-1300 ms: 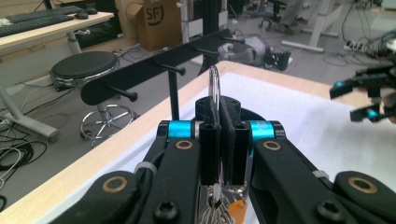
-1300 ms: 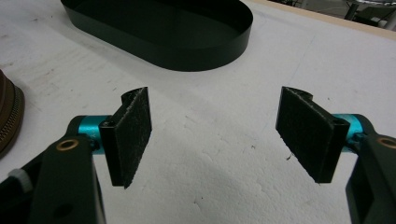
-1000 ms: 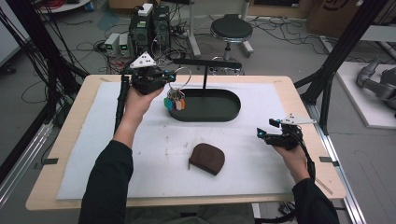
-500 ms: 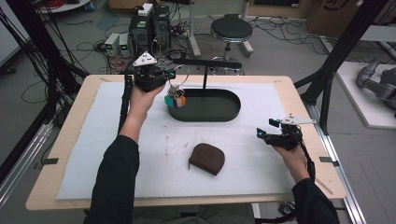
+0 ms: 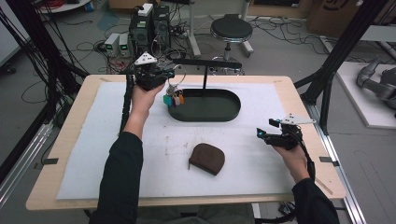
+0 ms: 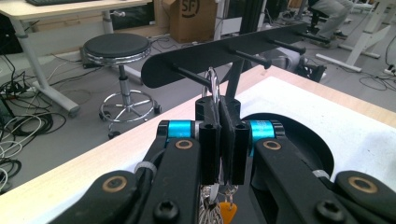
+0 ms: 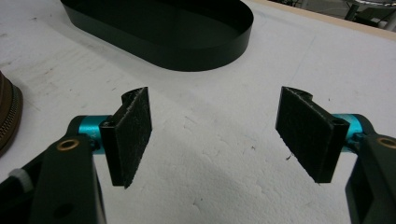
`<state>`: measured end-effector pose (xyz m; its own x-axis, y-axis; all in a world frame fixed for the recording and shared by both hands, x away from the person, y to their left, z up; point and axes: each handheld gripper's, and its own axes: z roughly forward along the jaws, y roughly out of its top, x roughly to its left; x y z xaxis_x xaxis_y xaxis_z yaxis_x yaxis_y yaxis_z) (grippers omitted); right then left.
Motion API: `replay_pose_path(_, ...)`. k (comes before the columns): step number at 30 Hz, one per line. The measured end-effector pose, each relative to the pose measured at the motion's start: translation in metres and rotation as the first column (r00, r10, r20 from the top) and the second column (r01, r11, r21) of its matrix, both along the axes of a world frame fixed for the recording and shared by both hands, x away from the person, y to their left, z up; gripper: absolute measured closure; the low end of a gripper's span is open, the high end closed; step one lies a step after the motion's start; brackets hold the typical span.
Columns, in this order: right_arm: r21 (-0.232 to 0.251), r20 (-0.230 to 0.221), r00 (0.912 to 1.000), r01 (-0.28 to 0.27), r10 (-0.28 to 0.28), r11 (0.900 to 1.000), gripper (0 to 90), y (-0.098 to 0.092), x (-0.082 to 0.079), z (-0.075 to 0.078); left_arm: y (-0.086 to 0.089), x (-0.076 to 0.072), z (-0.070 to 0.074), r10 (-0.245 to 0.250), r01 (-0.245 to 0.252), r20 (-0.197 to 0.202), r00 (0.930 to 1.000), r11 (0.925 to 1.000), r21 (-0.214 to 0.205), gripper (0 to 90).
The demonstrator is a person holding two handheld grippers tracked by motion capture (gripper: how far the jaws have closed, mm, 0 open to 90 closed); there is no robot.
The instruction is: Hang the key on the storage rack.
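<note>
Keys on a metal ring (image 5: 173,95) hang from the left gripper (image 5: 167,74), above the left end of the black oval tray (image 5: 233,100) near the back of the table. In the high view a teal tag, a purple tag and an orange tag dangle in a bunch below the gripper, over the tray's left rim. In the left gripper view the 2 black jaws are pressed together on the key ring (image 6: 212,84), whose silver loop sticks up between the pads, and an orange tag (image 6: 226,212) shows underneath the gripper. Just beyond the loop stands a black hook rack (image 6: 224,49), a flat bar with several pegs pointing toward the camera; the loop sits close to 1 of the left pegs, but whether it touches I cannot tell. In the high view the rack (image 5: 208,63) rises on a post from the tray's back edge.

The right gripper (image 5: 268,133) rests low near the right side of the white mat (image 5: 93,140), well apart from the keys. In the right gripper view its 2 padded jaws are spread wide with nothing between them, above the bare mat (image 7: 210,140), and the tray (image 7: 187,51) lies beyond. A brown zipped pouch (image 5: 207,158) lies on the mat in front of the tray, between the 2 hands.
</note>
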<state>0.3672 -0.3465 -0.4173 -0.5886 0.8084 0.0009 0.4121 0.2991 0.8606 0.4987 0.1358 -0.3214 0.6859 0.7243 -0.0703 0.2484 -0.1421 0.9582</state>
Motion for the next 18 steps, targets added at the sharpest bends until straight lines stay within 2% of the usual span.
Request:
replay_pose_path(9,-0.001,0.0,1.0,-0.003,0.003,1.0,27.6,-0.0003,-0.0003,0.0002,-0.0018,0.0051,-0.001,0.018,-0.018,-0.023,0.9996,0.9998,-0.001,86.2)
replay_pose_path(11,-0.002,0.001,1.0,-0.002,0.002,1.0,27.6,-0.0008,-0.0002,0.0002,-0.0019,0.0064,-0.0017,0.026,-0.026,-0.026,0.9993,0.9996,0.015,86.1)
replay_pose_path(18,0.0,0.0,1.0,0.001,-0.001,1.0,27.6,-0.0011,-0.0004,0.0004,-0.0042,0.0078,-0.0025,0.047,-0.046,-0.028,0.9985,0.9987,0.023,85.5)
